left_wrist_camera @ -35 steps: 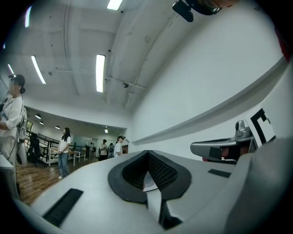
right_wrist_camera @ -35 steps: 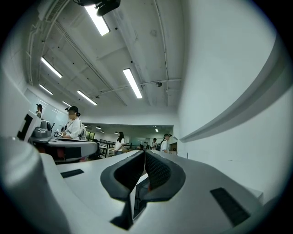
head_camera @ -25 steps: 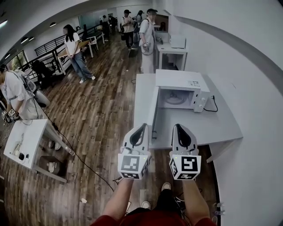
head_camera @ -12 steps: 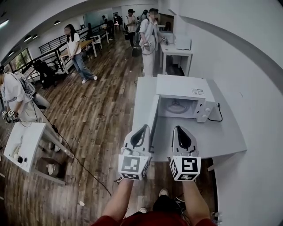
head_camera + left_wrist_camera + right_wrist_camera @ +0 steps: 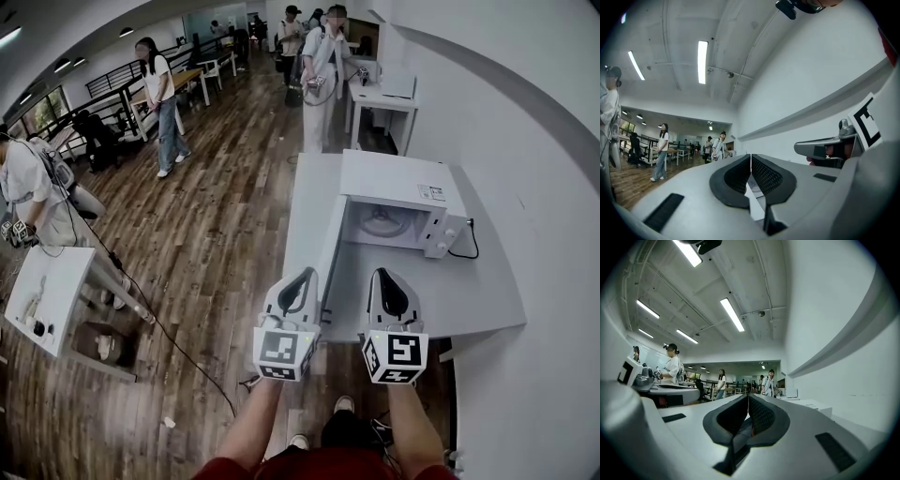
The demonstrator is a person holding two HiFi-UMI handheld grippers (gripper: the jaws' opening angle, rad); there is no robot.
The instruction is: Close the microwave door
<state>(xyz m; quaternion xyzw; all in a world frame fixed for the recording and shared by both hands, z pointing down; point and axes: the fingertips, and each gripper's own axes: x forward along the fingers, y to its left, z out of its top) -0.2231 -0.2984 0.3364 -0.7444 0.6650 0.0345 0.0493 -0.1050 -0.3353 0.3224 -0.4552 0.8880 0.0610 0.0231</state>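
The microwave (image 5: 394, 187) has a smooth white casing with a faint sheen, like painted metal; the table (image 5: 469, 281) under the microwave has a smooth, matt white top; the floor (image 5: 216, 234) left of the microwave is dark, grained wood planking, softly glossy; the left hand-held gripper (image 5: 308, 273) and right hand-held gripper (image 5: 379, 272), in front of the microwave, have smooth pale grey plastic shells; their pads (image 5: 765, 176) are matt black with a fine grid texture.

Bright ceiling strips, fisheye-warped edges, prob.
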